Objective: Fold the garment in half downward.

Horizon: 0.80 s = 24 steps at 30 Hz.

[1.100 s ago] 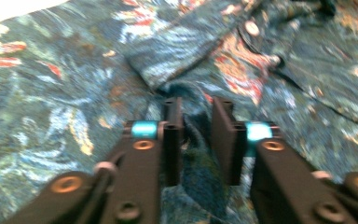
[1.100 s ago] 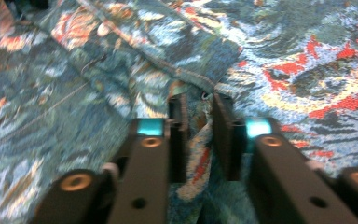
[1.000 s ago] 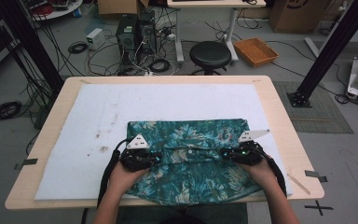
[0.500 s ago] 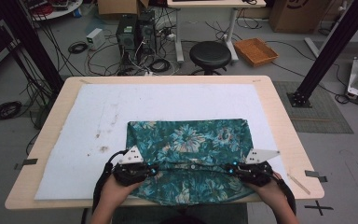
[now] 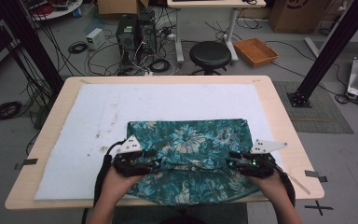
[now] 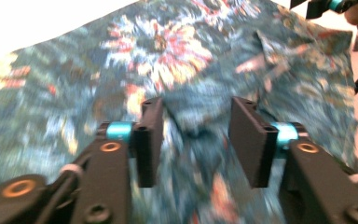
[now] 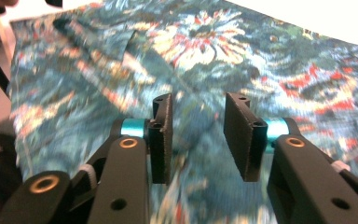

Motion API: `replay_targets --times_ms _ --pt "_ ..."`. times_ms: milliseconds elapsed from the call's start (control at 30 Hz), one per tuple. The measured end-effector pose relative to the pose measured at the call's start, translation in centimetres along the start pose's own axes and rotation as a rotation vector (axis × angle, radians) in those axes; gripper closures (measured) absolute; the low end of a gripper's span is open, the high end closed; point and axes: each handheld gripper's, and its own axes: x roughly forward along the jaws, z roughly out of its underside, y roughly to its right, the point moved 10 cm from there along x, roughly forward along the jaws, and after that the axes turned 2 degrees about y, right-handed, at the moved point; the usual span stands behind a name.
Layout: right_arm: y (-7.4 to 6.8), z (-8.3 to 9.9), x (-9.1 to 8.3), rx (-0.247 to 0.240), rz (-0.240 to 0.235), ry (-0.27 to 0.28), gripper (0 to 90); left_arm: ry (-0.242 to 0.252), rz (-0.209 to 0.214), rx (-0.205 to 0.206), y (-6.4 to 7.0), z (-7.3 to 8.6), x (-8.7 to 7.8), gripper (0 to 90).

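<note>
The left gripper's (image 6: 196,140) fingers (image 6: 150,135) stand apart, with a raised pucker of the cloth (image 6: 186,60) between them, touching neither pad. The right gripper's (image 7: 198,135) fingers (image 7: 242,133) are spread too, the cloth lying under and ahead of them. Both grippers sit over its near half, on the table (image 5: 279,112).

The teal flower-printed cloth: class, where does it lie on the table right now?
In the high view the teal flower-printed cloth lies on the white mat, toward the near right of the wooden table, its near edge hanging over the table's front between the left gripper and right gripper.
</note>
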Motion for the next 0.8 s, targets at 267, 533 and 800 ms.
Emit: replay_targets --times_ms 267,533,800 --pt "1.2 0.2 4.0 0.055 -0.033 -0.087 57.0 -0.089 0.014 -0.05 -0.8 0.1 5.0 48.3" --pt "0.0 1.6 5.1 0.048 -0.119 -0.148 65.1 -0.153 0.045 -0.04 -0.2 1.4 6.4 47.8" --pt "-1.0 1.4 4.4 -0.03 -0.117 -0.112 79.7 -0.149 0.077 0.02 1.1 1.9 5.3 75.4"
